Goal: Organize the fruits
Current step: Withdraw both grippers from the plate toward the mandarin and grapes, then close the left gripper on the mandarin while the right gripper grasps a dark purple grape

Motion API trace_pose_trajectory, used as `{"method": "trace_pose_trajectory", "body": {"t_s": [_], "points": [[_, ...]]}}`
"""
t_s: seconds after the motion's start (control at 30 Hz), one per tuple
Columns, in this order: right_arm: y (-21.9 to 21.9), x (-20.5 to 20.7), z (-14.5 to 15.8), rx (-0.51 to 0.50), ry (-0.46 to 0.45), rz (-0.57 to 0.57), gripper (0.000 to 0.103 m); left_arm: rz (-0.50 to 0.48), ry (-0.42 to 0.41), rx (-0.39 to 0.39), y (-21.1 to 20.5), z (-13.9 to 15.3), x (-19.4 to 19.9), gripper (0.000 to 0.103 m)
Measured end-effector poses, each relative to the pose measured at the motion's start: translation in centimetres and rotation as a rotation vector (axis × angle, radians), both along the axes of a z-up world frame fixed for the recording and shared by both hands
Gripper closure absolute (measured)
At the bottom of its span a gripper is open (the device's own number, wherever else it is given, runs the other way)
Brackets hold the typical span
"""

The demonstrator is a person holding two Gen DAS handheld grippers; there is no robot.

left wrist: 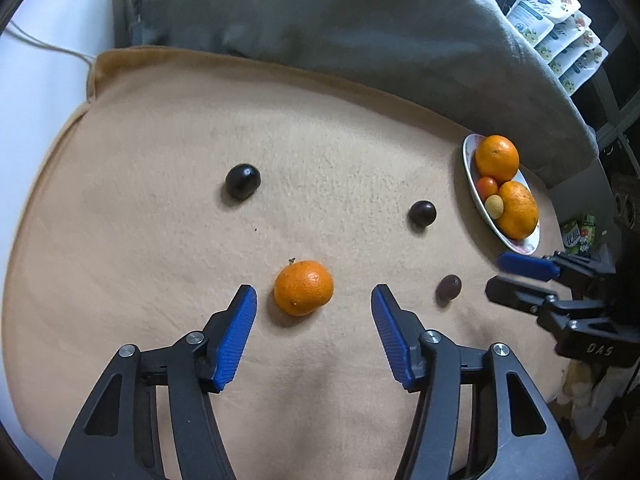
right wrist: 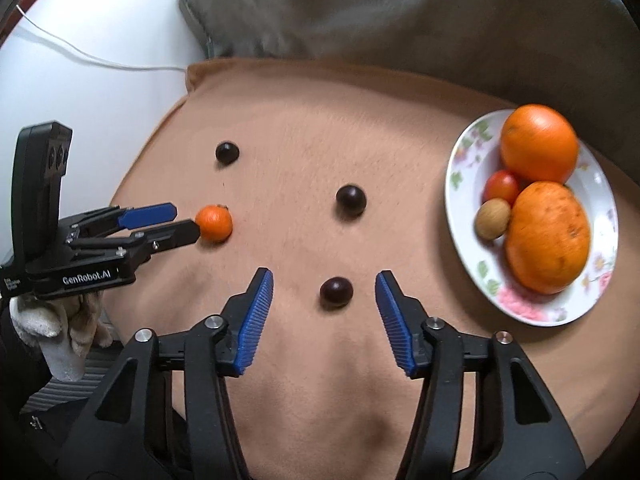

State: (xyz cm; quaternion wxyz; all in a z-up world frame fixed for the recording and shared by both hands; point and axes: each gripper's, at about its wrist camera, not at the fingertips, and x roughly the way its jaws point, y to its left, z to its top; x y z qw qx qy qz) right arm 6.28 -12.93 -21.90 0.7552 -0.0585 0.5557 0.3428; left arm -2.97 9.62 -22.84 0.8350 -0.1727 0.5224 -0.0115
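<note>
text "GenRobot.AI" | on left gripper (right wrist: 188, 222) body, left edge of right wrist view || text "DAS" | on right gripper (left wrist: 494, 276) body, right edge of left wrist view || pouches (left wrist: 556, 36), upper right | print unreadable

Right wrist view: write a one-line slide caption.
Open right gripper straddles a dark fruit on the tan blanket, beside a fruit-filled plate.

Orange mandarin (left wrist: 303, 288); dark plums (right wrist: 336, 291); tan blanket (left wrist: 160, 200); white floral plate (right wrist: 464, 184); blue-padded tongs (left wrist: 314, 300).
</note>
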Motion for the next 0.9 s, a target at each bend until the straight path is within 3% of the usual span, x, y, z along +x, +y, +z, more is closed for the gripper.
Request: {"method": "trace_pose_trajectory", "body": {"t_s": [0.5, 0.67, 0.9], "points": [[1.8, 0.3, -3.3, -0.058, 0.034, 0.007, 0.061, 0.009, 0.029, -0.026, 0.5, -2.0, 0.5, 0.051], [2.1, 0.2, -3.6, -0.068, 0.032, 0.009, 0.069, 0.009, 0.031, -0.042, 0.4, -2.1, 0.6, 0.051], [1.9, 0.4, -4.0, -0.077, 0.031, -0.007, 0.07, -0.014, 0.036, -0.042, 0.0, -2.3, 0.9, 0.055]]}}
